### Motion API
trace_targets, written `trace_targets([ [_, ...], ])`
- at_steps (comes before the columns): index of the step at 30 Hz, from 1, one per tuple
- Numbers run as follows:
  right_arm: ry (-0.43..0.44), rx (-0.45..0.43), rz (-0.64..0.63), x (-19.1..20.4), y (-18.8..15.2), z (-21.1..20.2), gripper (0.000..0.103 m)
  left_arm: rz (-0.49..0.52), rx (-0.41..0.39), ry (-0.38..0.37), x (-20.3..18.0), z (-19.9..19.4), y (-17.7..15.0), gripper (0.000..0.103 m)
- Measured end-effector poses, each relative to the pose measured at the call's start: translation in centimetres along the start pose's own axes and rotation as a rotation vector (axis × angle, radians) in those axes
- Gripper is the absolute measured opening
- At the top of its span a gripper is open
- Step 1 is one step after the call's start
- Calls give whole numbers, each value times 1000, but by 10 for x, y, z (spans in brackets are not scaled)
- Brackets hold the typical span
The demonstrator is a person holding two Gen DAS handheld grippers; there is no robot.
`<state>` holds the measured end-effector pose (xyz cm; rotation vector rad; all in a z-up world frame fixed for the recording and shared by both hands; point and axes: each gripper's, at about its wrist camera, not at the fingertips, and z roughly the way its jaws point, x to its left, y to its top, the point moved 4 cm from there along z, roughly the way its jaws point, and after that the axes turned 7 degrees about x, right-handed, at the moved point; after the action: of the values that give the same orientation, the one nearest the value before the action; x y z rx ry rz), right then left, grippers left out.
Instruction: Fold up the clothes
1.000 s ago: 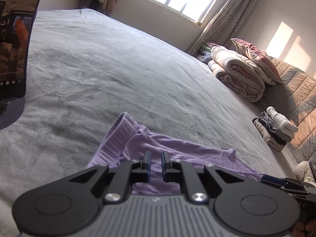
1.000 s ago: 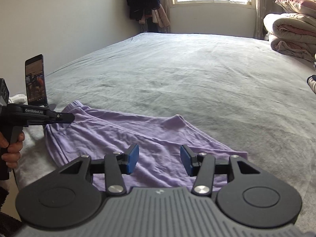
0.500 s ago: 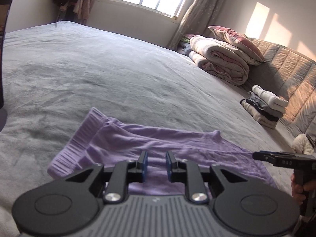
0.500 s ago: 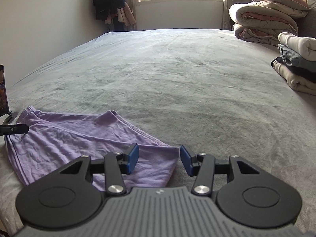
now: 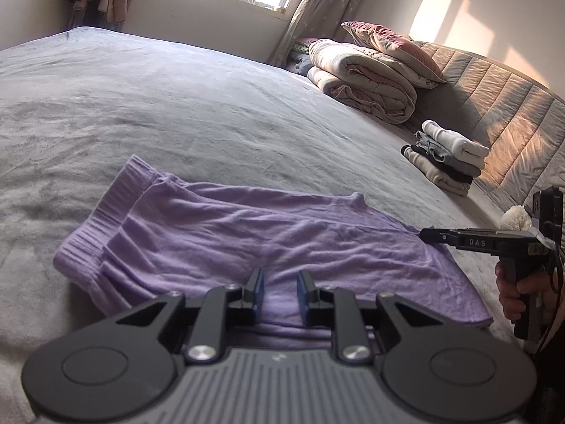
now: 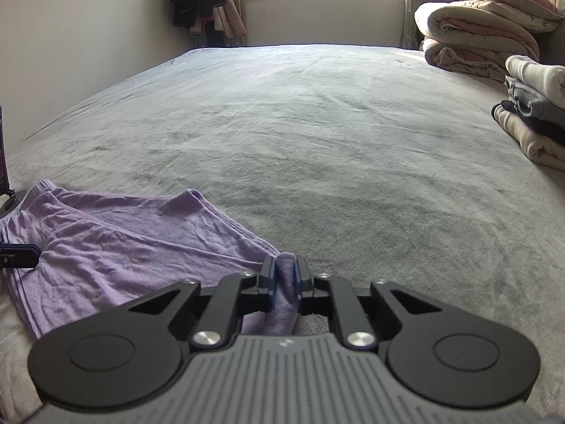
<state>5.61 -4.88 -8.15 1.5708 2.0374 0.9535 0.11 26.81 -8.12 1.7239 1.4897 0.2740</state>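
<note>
Purple shorts (image 5: 247, 240) lie spread on the grey bed (image 5: 176, 113), waistband to the left. My left gripper (image 5: 281, 291) hovers open over the near edge of the shorts; nothing is pinched between its blue pads. In the right wrist view my right gripper (image 6: 282, 275) is shut on the leg-hem corner of the shorts (image 6: 123, 247), with a bunch of purple cloth held between its pads. From the left wrist view the right gripper (image 5: 436, 236) shows at the right end of the shorts, held by a hand (image 5: 519, 296). The left gripper's tip (image 6: 19, 256) appears at the far left.
A stack of folded clothes (image 5: 448, 157) sits at the right by the padded headboard (image 5: 512, 113). A rolled duvet with a pillow (image 5: 363, 81) lies beyond it. A phone on a stand (image 6: 3, 148) stands at the left edge. Wide bare bedspread (image 6: 317, 123) stretches ahead.
My right gripper went from open to shut on the shorts' hem corner. My left gripper's fingers spread wider. Both views swung to the right.
</note>
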Motion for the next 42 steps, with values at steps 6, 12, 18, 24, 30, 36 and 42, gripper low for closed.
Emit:
trace_targets([
  [6, 116, -24, -42, 21, 17, -6, 35, -18, -36, 28, 8, -13, 3, 28],
  [12, 234, 6, -150, 72, 25, 10, 35, -40, -60, 63, 21, -24, 3, 28],
  [18, 321, 36, -235, 121, 31, 29, 35, -46, -69, 95, 33, -31, 1, 28],
  [24, 411, 43, -329, 173, 38, 36, 34, -52, -61, 122, 42, -35, -3, 28],
  [30, 450, 65, -372, 209, 42, 53, 27, -49, -44, 112, 47, -33, -7, 28],
  [36, 472, 95, -388, 232, 47, 74, 17, -46, -30, 97, 51, -32, -10, 28],
  [42, 436, 87, -414, 247, 53, 89, 14, -30, -23, 95, 51, -32, -12, 28],
])
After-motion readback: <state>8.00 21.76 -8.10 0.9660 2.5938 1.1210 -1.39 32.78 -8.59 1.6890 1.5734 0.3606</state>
